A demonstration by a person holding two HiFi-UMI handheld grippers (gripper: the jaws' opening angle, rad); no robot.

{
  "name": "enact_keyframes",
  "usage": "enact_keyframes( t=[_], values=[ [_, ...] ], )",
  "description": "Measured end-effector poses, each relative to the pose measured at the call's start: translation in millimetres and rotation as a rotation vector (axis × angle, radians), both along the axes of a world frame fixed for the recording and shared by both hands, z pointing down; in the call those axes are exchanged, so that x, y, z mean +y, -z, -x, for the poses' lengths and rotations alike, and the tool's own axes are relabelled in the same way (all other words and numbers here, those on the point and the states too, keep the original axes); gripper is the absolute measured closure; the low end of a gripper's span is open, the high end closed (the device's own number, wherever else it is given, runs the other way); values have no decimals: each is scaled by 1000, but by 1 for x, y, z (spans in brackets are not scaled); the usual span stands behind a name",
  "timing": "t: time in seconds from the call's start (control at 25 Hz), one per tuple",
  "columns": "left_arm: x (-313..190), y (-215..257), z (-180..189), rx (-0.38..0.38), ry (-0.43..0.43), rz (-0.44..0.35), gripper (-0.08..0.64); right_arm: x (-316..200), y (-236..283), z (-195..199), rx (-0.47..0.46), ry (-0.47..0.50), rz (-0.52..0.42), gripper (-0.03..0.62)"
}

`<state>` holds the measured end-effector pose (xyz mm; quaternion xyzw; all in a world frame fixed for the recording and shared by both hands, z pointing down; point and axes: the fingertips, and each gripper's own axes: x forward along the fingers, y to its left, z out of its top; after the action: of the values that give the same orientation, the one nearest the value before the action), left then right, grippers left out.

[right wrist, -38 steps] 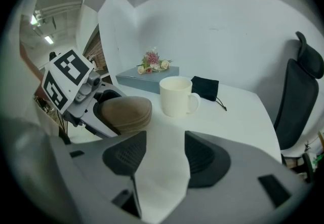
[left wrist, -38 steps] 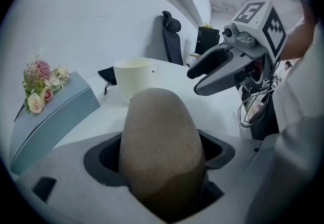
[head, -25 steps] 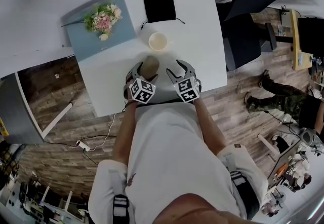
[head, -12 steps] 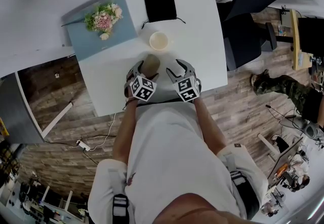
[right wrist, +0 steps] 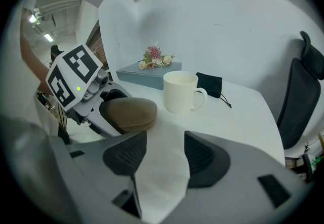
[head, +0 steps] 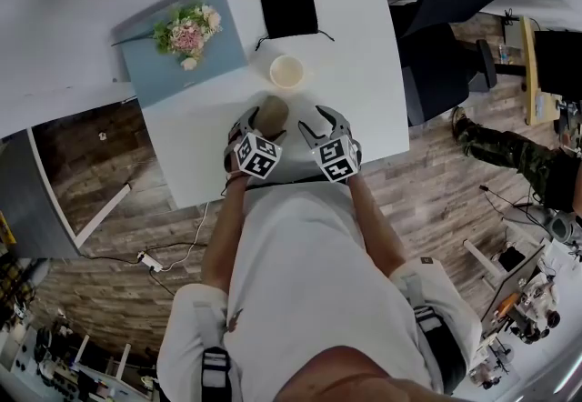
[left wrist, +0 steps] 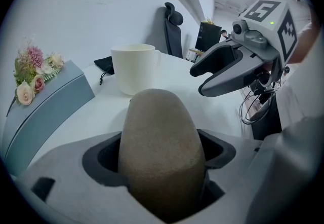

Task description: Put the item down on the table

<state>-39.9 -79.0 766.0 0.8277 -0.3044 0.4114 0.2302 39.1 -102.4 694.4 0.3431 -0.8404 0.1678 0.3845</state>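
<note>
My left gripper (left wrist: 162, 161) has both jaws pressed against the sides of a brown oval item (left wrist: 159, 134), matte and grainy, which stands upright between them and fills the gap. Beyond it on the white table (left wrist: 96, 114) stands a white mug (left wrist: 135, 68), with a black pouch (left wrist: 104, 63) behind it, and to the left a grey-blue box (left wrist: 48, 99) topped with pink and cream flowers (left wrist: 31, 73). At upper right my right gripper (left wrist: 200, 82) hangs above the table, dark jaws drawn close together; a black office chair (left wrist: 172, 28) stands at the table's far edge.
</note>
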Motion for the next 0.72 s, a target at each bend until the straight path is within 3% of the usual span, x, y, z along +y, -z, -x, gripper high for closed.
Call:
enact_keyframes(
  t=[0.72],
  values=[
    [1, -4, -2, -17, -21, -16, 104, 8, 5, -6, 9, -31, -24, 354]
  ],
)
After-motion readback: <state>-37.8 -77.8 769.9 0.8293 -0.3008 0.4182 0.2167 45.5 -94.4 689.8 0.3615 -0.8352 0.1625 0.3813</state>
